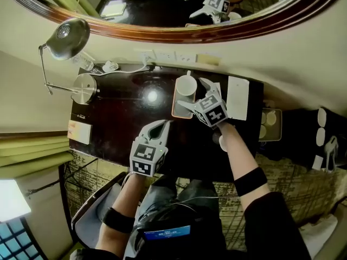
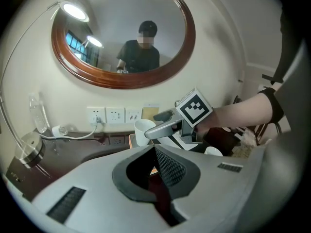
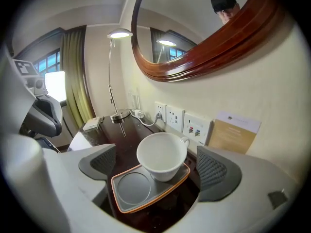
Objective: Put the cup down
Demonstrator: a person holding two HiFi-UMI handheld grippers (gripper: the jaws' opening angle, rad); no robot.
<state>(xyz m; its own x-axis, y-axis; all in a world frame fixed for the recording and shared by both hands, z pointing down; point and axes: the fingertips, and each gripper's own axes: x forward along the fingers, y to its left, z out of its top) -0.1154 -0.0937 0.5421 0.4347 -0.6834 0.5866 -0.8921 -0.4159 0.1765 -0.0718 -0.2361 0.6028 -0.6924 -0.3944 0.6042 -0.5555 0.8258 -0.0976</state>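
A white cup [image 1: 186,85] [image 3: 162,154] stands upright on the far end of a grey, orange-rimmed tray [image 1: 175,108] [image 3: 127,192] on the dark desk, its handle toward the wall. My right gripper [image 1: 192,93] [image 3: 159,166] is open, one pad on each side of the cup and neither touching it. The tray's nearer round recess is bare. My left gripper [image 1: 161,127] [image 2: 158,166] hovers over the desk's front middle, shut on nothing. In the left gripper view the cup [image 2: 143,130] shows behind the right gripper [image 2: 165,127].
A desk lamp [image 1: 68,34] with a round base [image 1: 84,88] stands at the desk's left. Wall outlets [image 1: 146,56] with a plugged-in cable line the back. A white card [image 1: 238,97] lies right of the tray, a notepad [image 1: 80,131] at the left edge. A large oval mirror [image 1: 162,15] hangs above.
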